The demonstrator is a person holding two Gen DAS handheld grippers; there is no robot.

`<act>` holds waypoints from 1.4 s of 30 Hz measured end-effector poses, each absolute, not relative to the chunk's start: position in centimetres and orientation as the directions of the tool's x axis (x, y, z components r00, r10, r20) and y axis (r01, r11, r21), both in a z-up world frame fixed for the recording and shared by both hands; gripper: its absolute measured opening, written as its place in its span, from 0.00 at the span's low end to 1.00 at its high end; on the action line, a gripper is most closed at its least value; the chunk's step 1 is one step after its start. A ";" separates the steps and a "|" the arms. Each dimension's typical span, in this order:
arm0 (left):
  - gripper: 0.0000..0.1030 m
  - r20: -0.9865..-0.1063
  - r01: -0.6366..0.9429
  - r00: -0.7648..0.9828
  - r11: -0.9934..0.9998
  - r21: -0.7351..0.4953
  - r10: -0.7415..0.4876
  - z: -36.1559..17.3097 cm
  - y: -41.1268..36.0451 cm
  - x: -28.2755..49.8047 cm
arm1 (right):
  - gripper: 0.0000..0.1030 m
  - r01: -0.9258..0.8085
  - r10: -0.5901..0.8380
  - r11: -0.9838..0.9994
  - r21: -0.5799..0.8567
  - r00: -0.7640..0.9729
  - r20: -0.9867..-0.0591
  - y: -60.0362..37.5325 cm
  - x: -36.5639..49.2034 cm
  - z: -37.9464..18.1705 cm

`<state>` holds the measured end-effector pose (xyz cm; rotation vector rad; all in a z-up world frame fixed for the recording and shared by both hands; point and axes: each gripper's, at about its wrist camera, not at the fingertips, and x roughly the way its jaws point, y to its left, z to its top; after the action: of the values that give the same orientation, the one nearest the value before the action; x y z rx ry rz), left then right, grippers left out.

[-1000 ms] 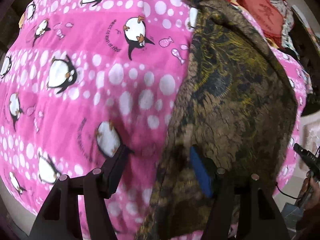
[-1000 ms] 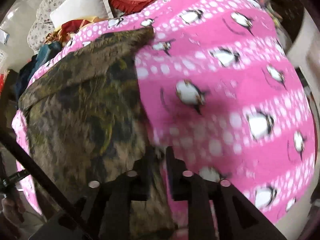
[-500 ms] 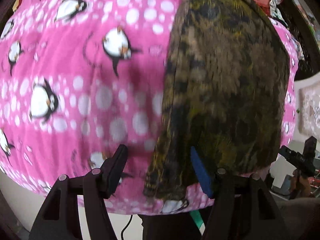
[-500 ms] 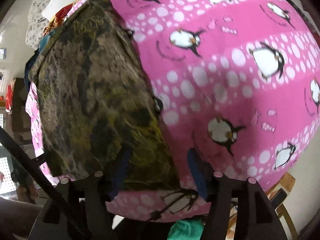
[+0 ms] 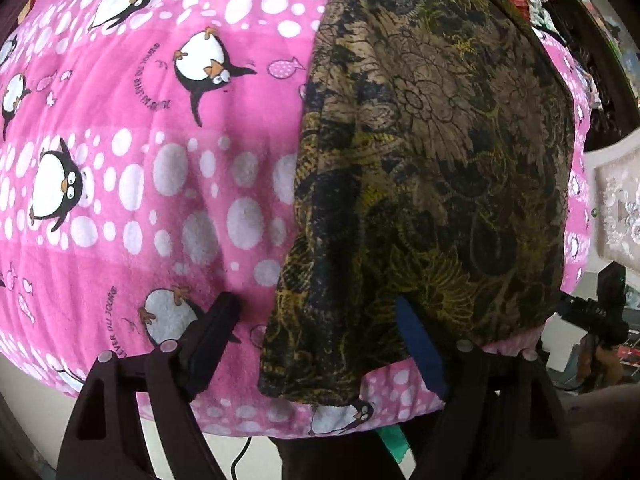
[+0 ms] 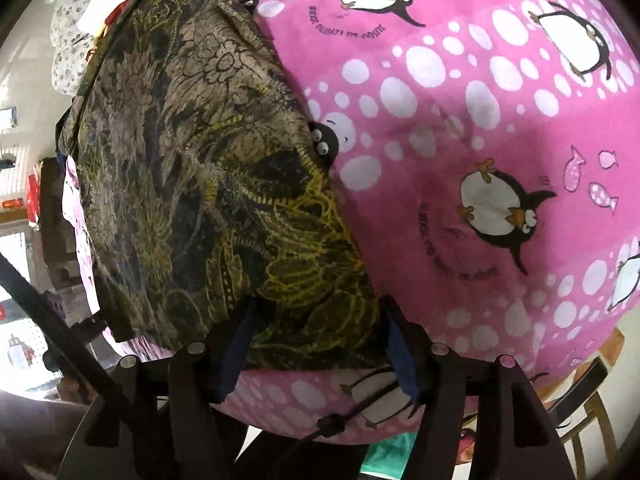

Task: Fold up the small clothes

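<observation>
Brown patterned garment (image 5: 432, 168) lies flat on pink penguin blanket (image 5: 160, 184). Left gripper (image 5: 320, 332) and right gripper (image 6: 316, 336) fingers apart, empty.

The left gripper (image 5: 320, 328) has two dark brown, almost black plastic fingers with small round silver screws on top. One finger wears a bright blue pad (image 5: 420, 356). The right gripper (image 6: 316, 336) looks the same, with blue pads on both fingers. A thin black cable (image 6: 332, 420) runs under it, lower middle.
</observation>
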<state>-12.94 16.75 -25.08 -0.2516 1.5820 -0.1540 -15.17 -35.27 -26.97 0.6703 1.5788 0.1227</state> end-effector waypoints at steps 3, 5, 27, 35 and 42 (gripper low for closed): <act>0.59 -0.977 -0.019 -0.031 0.978 -0.208 -0.209 -25.4 14.6 -13.3 | 0.37 0.301 0.485 0.833 0.465 0.008 -0.874 -35.1 -15.0 -26.5; 0.29 -0.990 0.015 -0.041 0.990 -0.139 -0.138 -25.3 13.6 -13.6 | 0.22 0.273 0.487 0.841 0.466 -0.011 -0.873 -34.9 -14.8 -26.0; 0.04 -0.848 -0.031 0.302 0.885 -0.465 -0.435 -11.2 16.0 7.2 | 0.08 0.053 0.655 0.671 0.739 0.424 -0.625 -37.3 8.0 -11.3; 0.04 -0.867 -0.063 0.306 0.900 -0.431 -0.393 -12.9 16.3 18.9 | 0.08 0.099 0.602 0.698 0.710 0.455 -0.656 -37.3 18.9 -14.3; 0.04 -0.857 -0.098 0.328 0.887 -0.450 -0.398 -13.0 17.0 22.8 | 0.08 0.172 0.591 0.655 0.736 0.490 -0.641 -39.1 22.6 -16.6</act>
<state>22.84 17.02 -13.03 -0.4683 1.2328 -0.2060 22.60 -39.11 -16.61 0.8511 1.0551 0.2955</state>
